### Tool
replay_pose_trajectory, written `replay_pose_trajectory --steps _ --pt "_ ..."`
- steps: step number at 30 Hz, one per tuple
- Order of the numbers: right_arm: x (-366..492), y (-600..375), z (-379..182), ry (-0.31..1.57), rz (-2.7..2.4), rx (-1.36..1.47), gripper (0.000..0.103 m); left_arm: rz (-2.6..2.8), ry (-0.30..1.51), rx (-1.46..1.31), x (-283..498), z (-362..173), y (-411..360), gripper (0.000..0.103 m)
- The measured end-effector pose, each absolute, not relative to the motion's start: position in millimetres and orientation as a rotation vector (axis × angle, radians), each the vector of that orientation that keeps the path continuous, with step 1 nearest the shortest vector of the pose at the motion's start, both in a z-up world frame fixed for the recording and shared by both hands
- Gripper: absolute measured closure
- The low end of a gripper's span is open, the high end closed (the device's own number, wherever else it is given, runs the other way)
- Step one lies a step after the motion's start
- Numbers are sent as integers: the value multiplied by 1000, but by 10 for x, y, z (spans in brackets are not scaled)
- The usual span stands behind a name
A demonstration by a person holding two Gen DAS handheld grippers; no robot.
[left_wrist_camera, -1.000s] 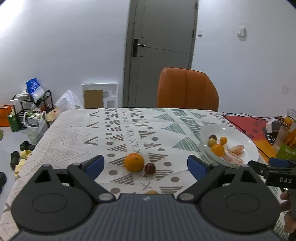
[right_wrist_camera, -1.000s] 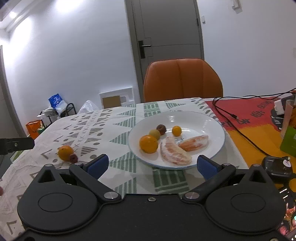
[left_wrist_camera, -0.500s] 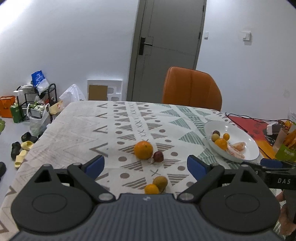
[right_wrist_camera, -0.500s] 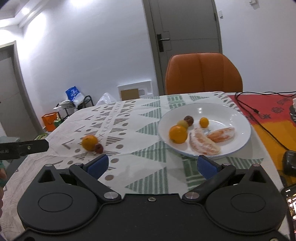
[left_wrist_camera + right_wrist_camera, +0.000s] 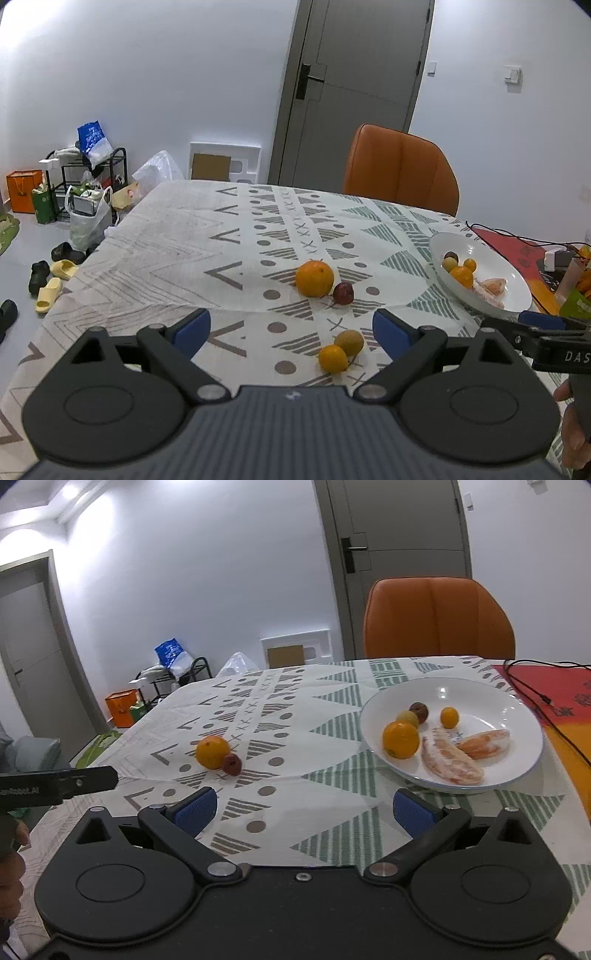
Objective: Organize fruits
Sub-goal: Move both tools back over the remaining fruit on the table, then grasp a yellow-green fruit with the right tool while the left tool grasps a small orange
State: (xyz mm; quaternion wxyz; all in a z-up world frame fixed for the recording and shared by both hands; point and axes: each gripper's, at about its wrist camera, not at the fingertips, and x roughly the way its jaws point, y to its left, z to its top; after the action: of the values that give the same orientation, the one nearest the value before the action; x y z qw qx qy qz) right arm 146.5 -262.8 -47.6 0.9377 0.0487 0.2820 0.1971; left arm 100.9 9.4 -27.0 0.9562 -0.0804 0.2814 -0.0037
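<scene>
White plate [image 5: 517, 701] holds 1 orange [image 5: 400, 739] and 2 peeled segments — another orange [image 5: 212, 752] touches a dark red fruit [image 5: 232, 764] on the tablecloth [image 5: 325, 797].

Your black left gripper [image 5: 291, 328] has its blue-padded fingers [image 5: 192, 328] spread wide, holding nothing, above the surface. Your black right gripper [image 5: 304, 808] is likewise wide apart and empty, level beside it. Your hand [image 5: 572, 443] grips the right handle.
</scene>
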Motion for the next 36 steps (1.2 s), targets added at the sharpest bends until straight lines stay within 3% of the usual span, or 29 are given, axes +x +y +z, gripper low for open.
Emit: replay_pose_trajectory --steps 15,25,31,36 --pt "1556 -2577 -618 630 432 94 0 -30 622 -155 1129 -469 62 10" --pt "1627 -2629 -702 653 448 122 0 -64 678 -141 1260 -617 -70 18" --pt "1672 -2653 -754 668 461 146 0 -80 704 -124 1343 -675 -144 28" --pt "1711 -2655 -786 675 467 154 0 -88 724 -111 1413 -732 -197 42"
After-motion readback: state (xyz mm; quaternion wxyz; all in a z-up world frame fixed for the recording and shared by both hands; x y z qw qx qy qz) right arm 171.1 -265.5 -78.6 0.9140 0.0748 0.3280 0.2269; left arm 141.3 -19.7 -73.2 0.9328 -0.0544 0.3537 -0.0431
